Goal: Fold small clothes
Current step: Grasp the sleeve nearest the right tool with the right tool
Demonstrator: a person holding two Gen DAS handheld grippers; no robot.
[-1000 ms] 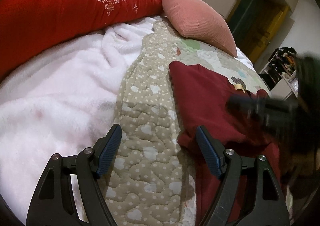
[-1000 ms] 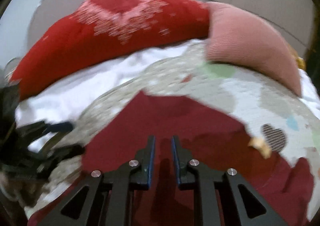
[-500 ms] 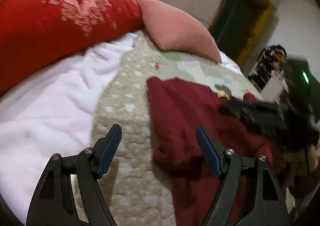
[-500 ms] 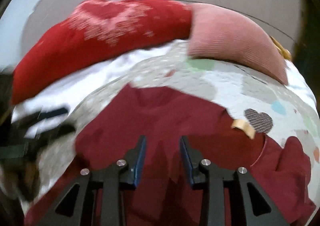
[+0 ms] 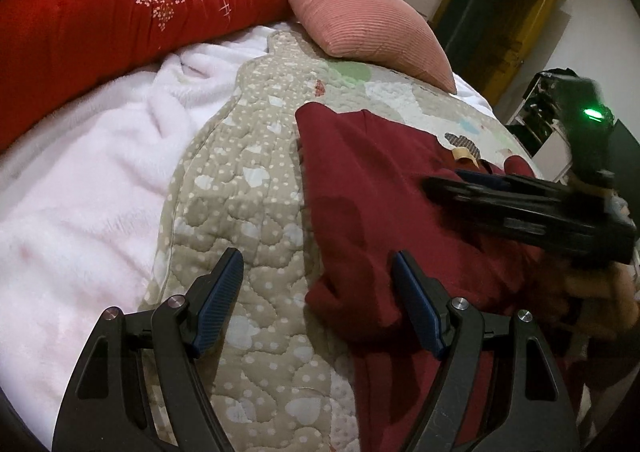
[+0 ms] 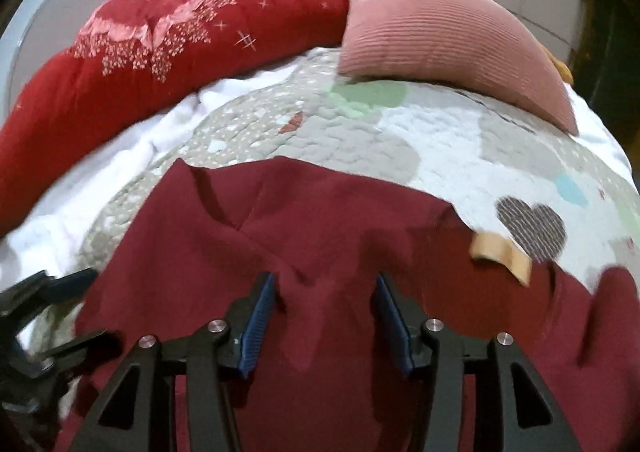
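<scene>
A dark red, soft cotton garment [image 5: 384, 188] lies partly folded on a quilted beige bedcover with pale hearts and white dots [image 5: 256, 212], which is spread over a bed. In the right wrist view the same garment [image 6: 328, 220] fills the lower middle, its far edge lying straight across the quilt [image 6: 400, 140], with a small tan label [image 6: 502, 254] sticking out at its right side near a dark striped heart patch.

The left tongs [image 5: 318, 302] stand wide apart, with nothing gripped. The left blue pad hangs over the bare quilt, and the right one over the near left edge of the garment, where the cloth bunches into a thick fold. Whether that pad touches the cloth cannot be told.

The right tongs [image 6: 324, 322] have just been opening and now stand about half apart. The dark red cloth lies beneath and between the pads, with a small ridge of fabric rising close by the left pad, but the pads do not press on it. In the left wrist view the right tongs [image 5: 460, 182] reach in from the right, low over the garment, held by a hand [image 5: 596, 292] that is blurred.

Beside the quilt lies a fluffy white blanket [image 5: 88, 188]. Behind it sit a long red padded quilt with pink floral print [image 5: 120, 0] and a pink ribbed cushion [image 5: 368, 20], the two touching.
</scene>
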